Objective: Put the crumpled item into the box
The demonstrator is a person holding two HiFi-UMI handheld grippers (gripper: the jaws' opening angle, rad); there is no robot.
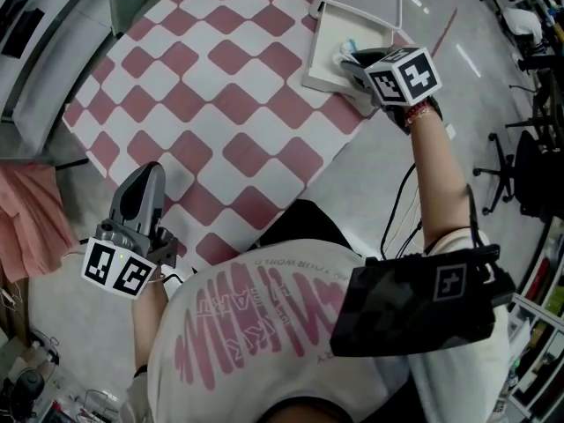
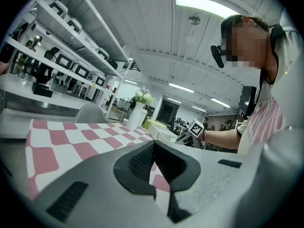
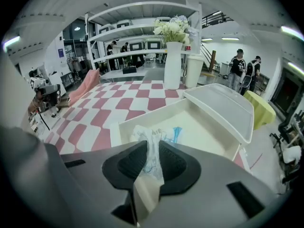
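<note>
The crumpled item (image 3: pixel 151 141), a white wrapper with blue print, sticks up between the pads of my right gripper (image 3: pixel 153 159), which is shut on it. It hangs over the near edge of the shallow cream box (image 3: pixel 204 129), whose lid (image 3: pixel 223 106) lies open on the far side. From the head view, the right gripper (image 1: pixel 354 62) is at the box (image 1: pixel 328 60) on the table's right edge, with a bit of the item (image 1: pixel 347 49) showing. My left gripper (image 1: pixel 148 173) rests at the table's near left edge, shut and empty, its pads meeting in the left gripper view (image 2: pixel 153 151).
A red-and-white checked cloth (image 1: pixel 220 104) covers the table. A white vase of flowers (image 3: pixel 173 61) and a white cup (image 3: pixel 194 70) stand beyond the box. A pink cloth (image 1: pixel 31 214) lies off the table's left. Office chairs (image 1: pixel 515 170) are on the floor at right.
</note>
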